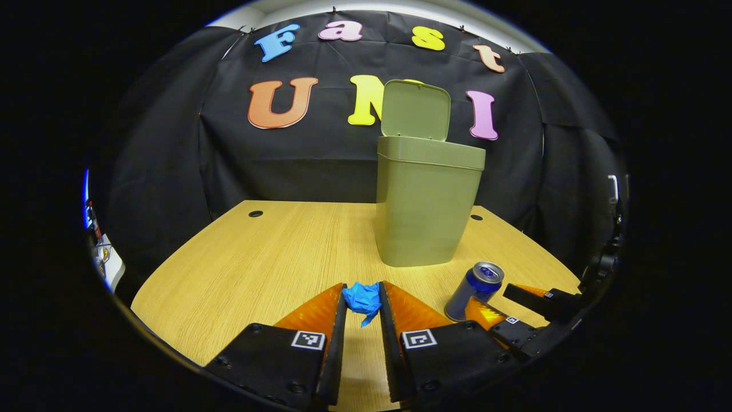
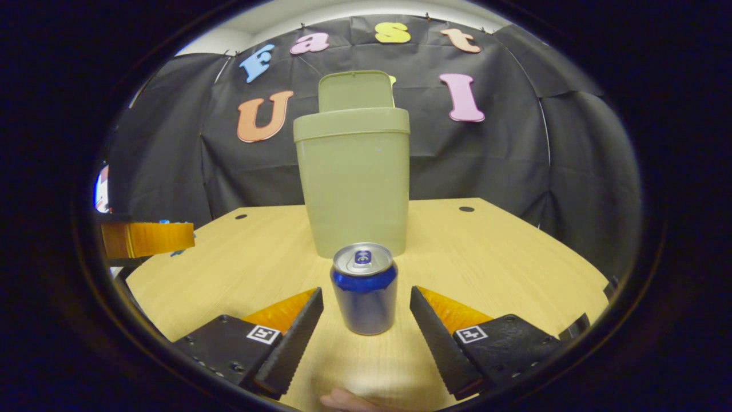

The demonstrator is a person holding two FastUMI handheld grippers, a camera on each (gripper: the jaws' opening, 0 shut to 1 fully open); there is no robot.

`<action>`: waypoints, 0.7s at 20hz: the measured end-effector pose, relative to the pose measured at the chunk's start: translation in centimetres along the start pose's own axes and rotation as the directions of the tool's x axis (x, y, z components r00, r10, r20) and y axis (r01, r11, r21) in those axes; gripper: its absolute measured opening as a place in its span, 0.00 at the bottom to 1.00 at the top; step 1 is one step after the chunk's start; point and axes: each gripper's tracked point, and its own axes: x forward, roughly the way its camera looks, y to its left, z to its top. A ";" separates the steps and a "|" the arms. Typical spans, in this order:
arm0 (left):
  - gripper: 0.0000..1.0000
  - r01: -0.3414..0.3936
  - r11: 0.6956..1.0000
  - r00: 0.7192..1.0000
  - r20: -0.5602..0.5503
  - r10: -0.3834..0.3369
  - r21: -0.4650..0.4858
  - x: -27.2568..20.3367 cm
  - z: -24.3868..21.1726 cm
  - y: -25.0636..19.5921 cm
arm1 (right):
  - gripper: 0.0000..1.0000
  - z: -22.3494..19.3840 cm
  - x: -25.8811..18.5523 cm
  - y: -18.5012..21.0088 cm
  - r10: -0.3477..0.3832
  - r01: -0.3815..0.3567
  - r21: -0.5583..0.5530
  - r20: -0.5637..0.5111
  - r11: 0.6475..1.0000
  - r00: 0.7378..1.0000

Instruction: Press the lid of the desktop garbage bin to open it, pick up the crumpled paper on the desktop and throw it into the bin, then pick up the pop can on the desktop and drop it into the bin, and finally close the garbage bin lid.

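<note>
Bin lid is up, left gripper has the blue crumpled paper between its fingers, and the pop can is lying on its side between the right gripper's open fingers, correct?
Not quite: the pop can stands upright, as the right gripper view shows. The rest holds.

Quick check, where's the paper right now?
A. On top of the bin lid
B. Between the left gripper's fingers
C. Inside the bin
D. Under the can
B: the left gripper view shows the paper pinched between the left gripper fingers, short of the open bin.
</note>
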 end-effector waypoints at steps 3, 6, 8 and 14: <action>0.35 -0.002 1.000 1.000 0.006 0.002 0.006 -0.2 0.1 0.2 | 0.95 0.0 1.8 -0.1 -0.045 0.045 -0.040 0.005 0.998 0.999; 0.35 -0.003 1.000 1.000 0.007 0.003 0.009 -0.2 0.1 0.3 | 0.94 -0.5 3.5 -0.4 -0.066 0.065 -0.077 -0.011 0.995 0.998; 0.35 0.005 1.000 1.000 0.008 -0.005 0.007 -0.2 0.0 0.2 | 0.96 -0.8 3.7 -0.3 -0.059 0.058 -0.067 -0.021 0.996 0.998; 0.35 0.001 1.000 1.000 0.010 -0.001 -0.005 0.1 0.1 0.3 | 0.80 1.7 2.2 -0.4 -0.017 0.019 -0.056 0.033 0.998 0.999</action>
